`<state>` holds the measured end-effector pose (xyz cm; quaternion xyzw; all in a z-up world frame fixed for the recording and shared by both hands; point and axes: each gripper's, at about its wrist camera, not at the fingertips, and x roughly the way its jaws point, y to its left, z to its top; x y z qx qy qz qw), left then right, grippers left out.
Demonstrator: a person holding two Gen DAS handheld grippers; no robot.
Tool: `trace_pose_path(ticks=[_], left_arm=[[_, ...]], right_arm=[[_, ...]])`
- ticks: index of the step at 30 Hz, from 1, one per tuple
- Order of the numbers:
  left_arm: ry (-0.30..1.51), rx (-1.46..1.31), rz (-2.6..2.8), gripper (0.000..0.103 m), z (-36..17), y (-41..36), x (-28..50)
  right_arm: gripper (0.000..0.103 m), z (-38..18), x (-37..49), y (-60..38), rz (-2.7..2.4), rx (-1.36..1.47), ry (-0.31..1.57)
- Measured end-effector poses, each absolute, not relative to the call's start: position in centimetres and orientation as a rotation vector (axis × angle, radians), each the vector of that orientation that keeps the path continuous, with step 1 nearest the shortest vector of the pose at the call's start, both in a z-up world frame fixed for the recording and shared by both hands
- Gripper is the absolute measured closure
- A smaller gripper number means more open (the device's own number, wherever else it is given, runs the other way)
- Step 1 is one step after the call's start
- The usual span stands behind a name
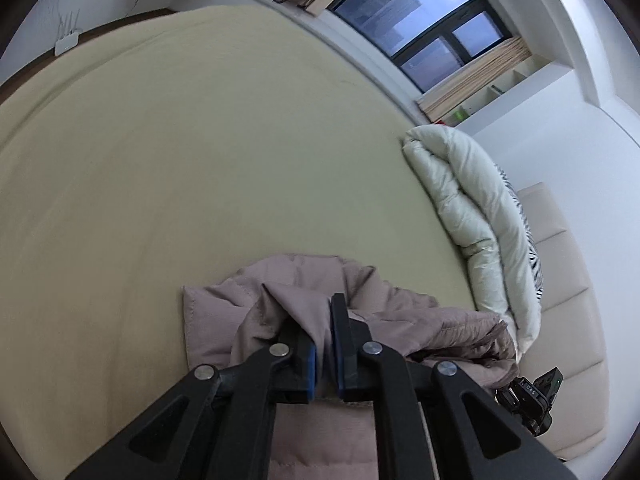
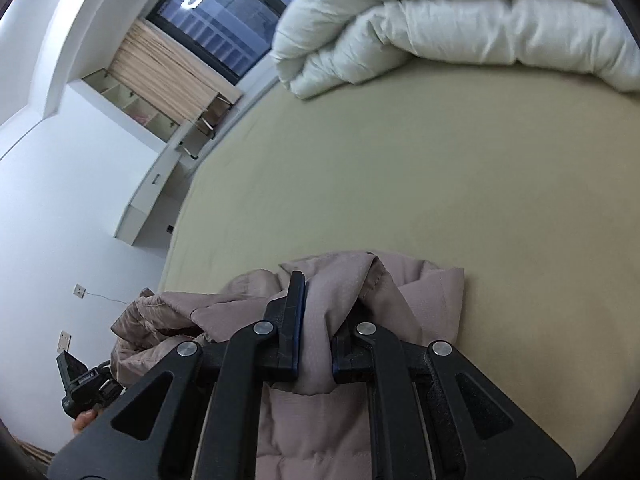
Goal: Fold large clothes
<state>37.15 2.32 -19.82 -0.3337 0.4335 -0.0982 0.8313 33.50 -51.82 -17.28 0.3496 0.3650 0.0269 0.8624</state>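
A dusty-pink quilted jacket (image 1: 404,316) hangs bunched over the beige bed sheet (image 1: 200,168). My left gripper (image 1: 323,320) is shut on a fold of the jacket's edge. The right gripper's body shows at the lower right of the left wrist view (image 1: 532,396). In the right wrist view my right gripper (image 2: 320,312) is shut on another fold of the same jacket (image 2: 424,296), above the sheet (image 2: 400,168). The left gripper's body shows at the lower left there (image 2: 84,388), with the jacket stretched between the two.
A folded pale-green duvet (image 1: 472,204) lies at the head of the bed, against a cream headboard (image 1: 568,300); it also shows in the right wrist view (image 2: 440,20). A window with tan curtains (image 1: 420,28) and a white wall with sockets (image 2: 80,290) border the bed.
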Motion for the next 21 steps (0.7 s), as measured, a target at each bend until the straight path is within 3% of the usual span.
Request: trace_pose_path(ticks=[3,7,9,10,11,15,21], left_arm=[[0.921,-0.731,-0.192,0.086,-21.4,2.2,36.7],[0.822,-0.677,-0.166,0.062,-18.1,2.3,33.2],[0.767,-0.624,-0.183,0.055,-15.8,1.6,31.3],[0.750,-0.591,-0.188,0.054,-14.8,1.0,30.6],[0.734,-0.550,-0.196,0.054,-14.0,0.2,29.9],[0.711,-0.343,-0.222,0.054,-12.1,-4.7,28.6],[0.732,-0.116,-0.202,0.054,-14.3,-10.6,29.1]], right_arm=[[0.092,-21.5,35.8,-52.0,0.074,0.805,0.840],[0.083,-20.8,34.8,-52.6,0.151,0.879,0.704],[0.062,-19.6,33.3,-52.6,0.174,0.917,0.653],[0.025,-19.0,32.7,-52.6,0.180,0.935,0.631],[0.000,-18.4,32.2,-52.5,0.202,0.958,0.599],[0.000,-15.0,31.2,-49.8,0.231,0.806,0.675],[0.001,-14.2,30.8,-36.9,0.207,0.267,0.882]])
